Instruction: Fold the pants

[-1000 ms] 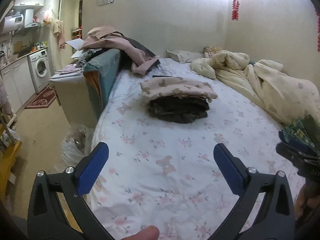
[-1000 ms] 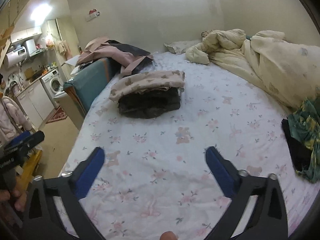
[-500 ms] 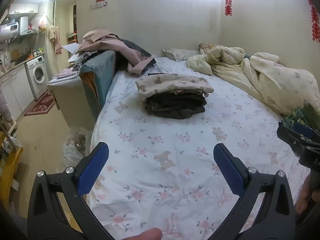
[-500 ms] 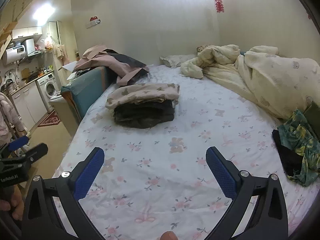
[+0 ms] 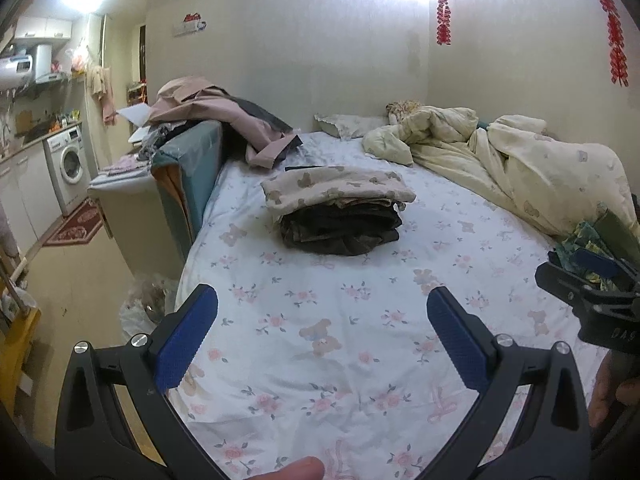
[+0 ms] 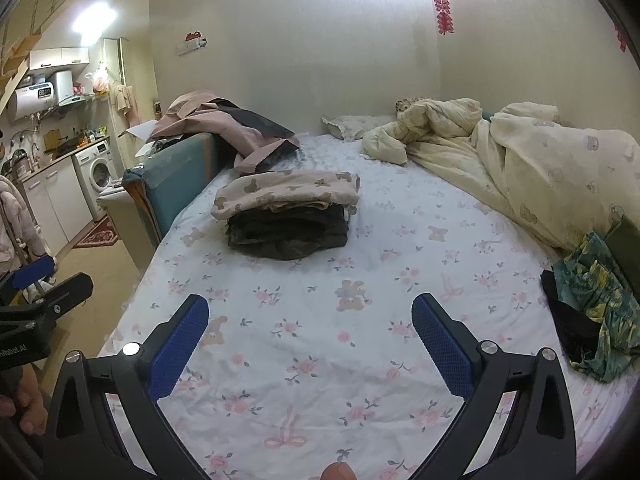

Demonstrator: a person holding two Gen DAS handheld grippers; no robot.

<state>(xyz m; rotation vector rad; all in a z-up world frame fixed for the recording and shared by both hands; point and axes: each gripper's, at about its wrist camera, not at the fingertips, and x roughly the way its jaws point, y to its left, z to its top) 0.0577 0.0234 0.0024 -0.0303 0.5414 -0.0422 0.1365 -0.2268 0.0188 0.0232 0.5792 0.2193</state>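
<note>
A stack of folded clothes lies in the middle of the bed: a bear-print pink garment (image 5: 338, 192) (image 6: 286, 194) on top of dark folded pants (image 5: 340, 230) (image 6: 286, 232). A crumpled green patterned garment (image 6: 596, 300) (image 5: 584, 248) with dark cloth beside it lies at the bed's right edge. My left gripper (image 5: 322, 340) is open and empty above the near sheet. My right gripper (image 6: 310, 344) is open and empty, also above the sheet; it shows in the left wrist view (image 5: 580, 280) at the right.
The bed sheet (image 5: 320, 360) is white with flowers. A cream duvet (image 5: 520, 160) is bunched along the right. A teal sofa arm (image 5: 192, 168) with pink clothes borders the left. A washing machine (image 5: 68, 160) and floor lie further left.
Both grippers have lifted and tilted up, so the bed and clothes stack sit lower in view. Both stay open and empty.
</note>
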